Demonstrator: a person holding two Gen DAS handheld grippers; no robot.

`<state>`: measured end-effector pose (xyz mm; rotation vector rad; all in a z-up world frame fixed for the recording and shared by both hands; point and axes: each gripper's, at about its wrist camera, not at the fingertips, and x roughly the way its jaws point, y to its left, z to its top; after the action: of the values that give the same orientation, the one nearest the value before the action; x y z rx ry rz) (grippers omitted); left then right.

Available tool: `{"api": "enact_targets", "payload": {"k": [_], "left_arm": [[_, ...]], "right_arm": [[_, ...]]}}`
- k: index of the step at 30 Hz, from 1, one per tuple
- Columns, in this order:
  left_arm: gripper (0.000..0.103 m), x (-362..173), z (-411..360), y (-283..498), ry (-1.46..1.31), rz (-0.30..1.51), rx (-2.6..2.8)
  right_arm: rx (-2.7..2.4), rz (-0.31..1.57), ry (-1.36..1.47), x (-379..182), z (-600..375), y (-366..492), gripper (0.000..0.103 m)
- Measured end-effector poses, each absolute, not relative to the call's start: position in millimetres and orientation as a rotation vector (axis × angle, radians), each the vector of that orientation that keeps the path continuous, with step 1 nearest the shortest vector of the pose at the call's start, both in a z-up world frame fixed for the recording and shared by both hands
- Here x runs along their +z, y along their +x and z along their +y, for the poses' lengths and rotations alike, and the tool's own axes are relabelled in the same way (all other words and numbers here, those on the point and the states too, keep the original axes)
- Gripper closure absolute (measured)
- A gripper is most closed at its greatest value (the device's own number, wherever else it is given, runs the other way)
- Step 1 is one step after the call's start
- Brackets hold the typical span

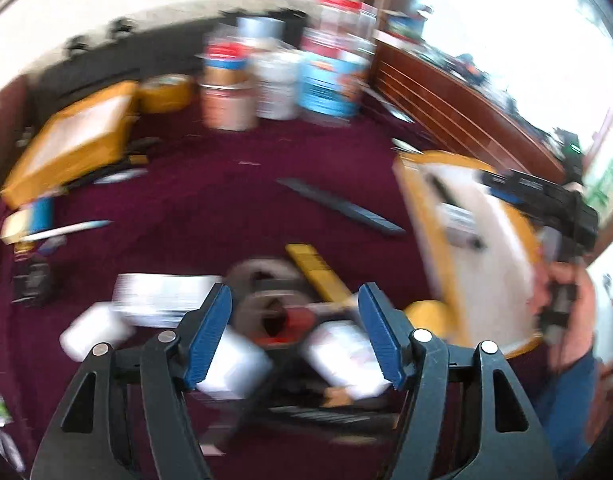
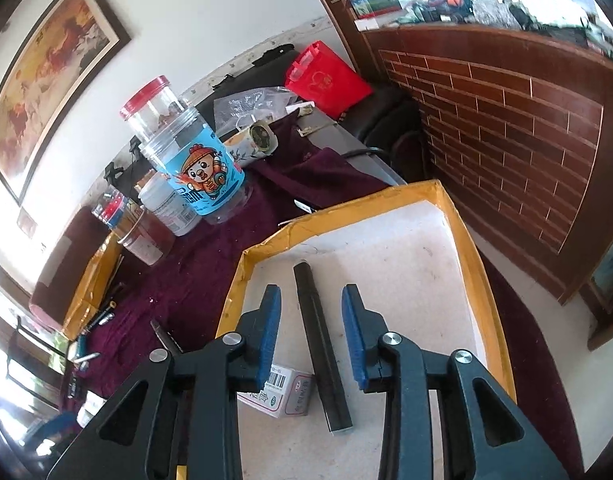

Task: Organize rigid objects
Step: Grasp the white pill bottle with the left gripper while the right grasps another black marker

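Black bar (image 2: pixel 321 354) lies flat on the pale floor of the yellow-rimmed box (image 2: pixel 476 280), and one end rests just beside a small white carton (image 2: pixel 284 394) with a barcode. We see our right gripper (image 2: pixel 312 338) above this bar with the blue pads on either side of it and not touching it; the jaws stand apart at a moderate width and hold nothing. Our left gripper (image 1: pixel 294 332) also has its jaws well apart and empty, and its picture is blurred. Under it, on the dark red cloth (image 1: pixel 210 200), we see a heap of things: white cartons, a grey roll (image 1: pixel 262 276) and a yellow flat piece (image 1: pixel 316 272); what they are exactly we cannot tell. A second dark bar (image 1: pixel 340 206) lies alone further on the cloth. At the far edge stand several jars, one with a blue cartoon label (image 2: pixel 204 176).
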<state>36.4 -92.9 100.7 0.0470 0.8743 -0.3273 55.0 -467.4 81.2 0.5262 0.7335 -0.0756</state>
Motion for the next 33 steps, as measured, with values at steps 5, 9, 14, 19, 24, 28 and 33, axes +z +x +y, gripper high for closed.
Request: {"api": "enact_targets", "payload": {"k": [5,9,14,19,24,28,33], "left_arm": [[0.027,88,2,60,-0.051,0.845,-0.145],[0.028,62,46,83,-0.212,0.932,-0.156],[0.028,53,54,90,-0.257,0.983,-0.172],[0.028,57,52,82,-0.133,0.984,-0.239],[0.028,44,44,85,-0.054,1.04,-0.265],[0.028,35,24,82,0.079,1.05,-0.249],[0.028,25,15,80,0.163,1.061,-0.231]], "right_arm": [[-0.111,0.651,0.446,99,-457,46,0.075],[-0.102,0.596,0.446,127,-436,25,0.068],[0.173,0.646,0.467,154,-361,27,0.057],[0.434,0.73,0.445,145,-277,50,0.056],[0.445,0.721,0.378,121,-261,53,0.057],[0.387,0.713,0.38,112,-280,58,0.057],[0.369,0.737,0.42,107,-292,64,0.057]]}}
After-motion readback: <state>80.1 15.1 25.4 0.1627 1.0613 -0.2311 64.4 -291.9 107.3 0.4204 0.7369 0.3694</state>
